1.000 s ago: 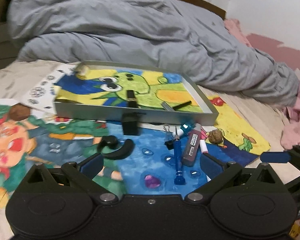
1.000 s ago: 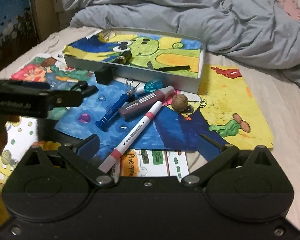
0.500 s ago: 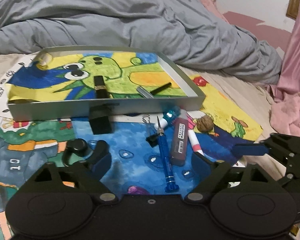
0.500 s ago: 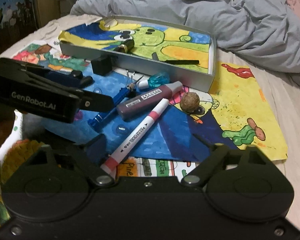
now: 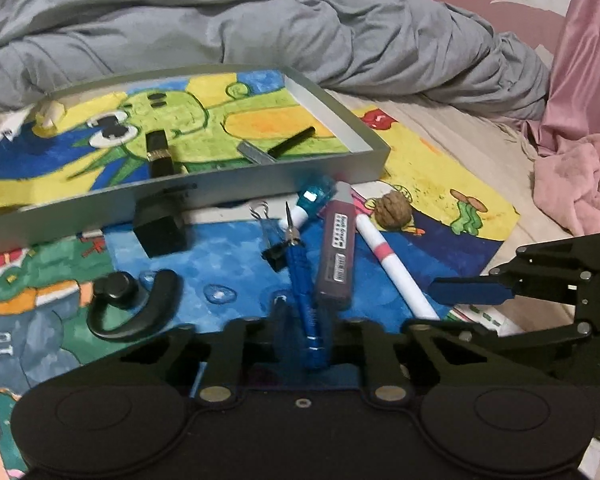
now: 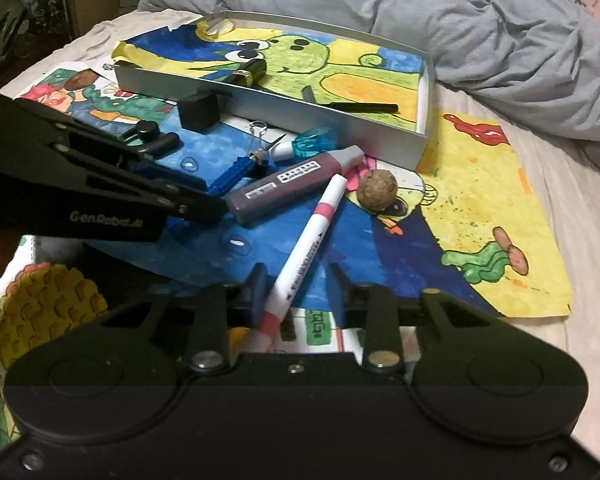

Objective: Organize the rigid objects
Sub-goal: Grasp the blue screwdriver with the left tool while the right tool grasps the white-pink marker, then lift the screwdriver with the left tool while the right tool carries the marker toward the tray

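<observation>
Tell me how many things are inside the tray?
3 that I can see in the tray: a black tube near the front wall, a small grey strip in the middle, and a black stick beside it. More may hide behind the wall.

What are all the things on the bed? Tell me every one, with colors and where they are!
Tray: one, silver, on the drawings.
Lipstick tube: one, black with gold band, inside tray.
Black stick: one, inside tray.
Black box: one, in front of tray.
Earpiece: one, black, on blue drawing.
Binder clip: one, black, beside screwdriver.
Screwdriver: one, blue, between left fingers.
Purple marker: one, middle of pile.
White pen: one, pink bands, between right fingers.
Teal-capped piece: one, near tray.
Walnut: one, brown, right of markers.
Blanket: one, grey, behind tray.
Left gripper: black, closing around screwdriver.
Right gripper: black, around white pen.
</observation>
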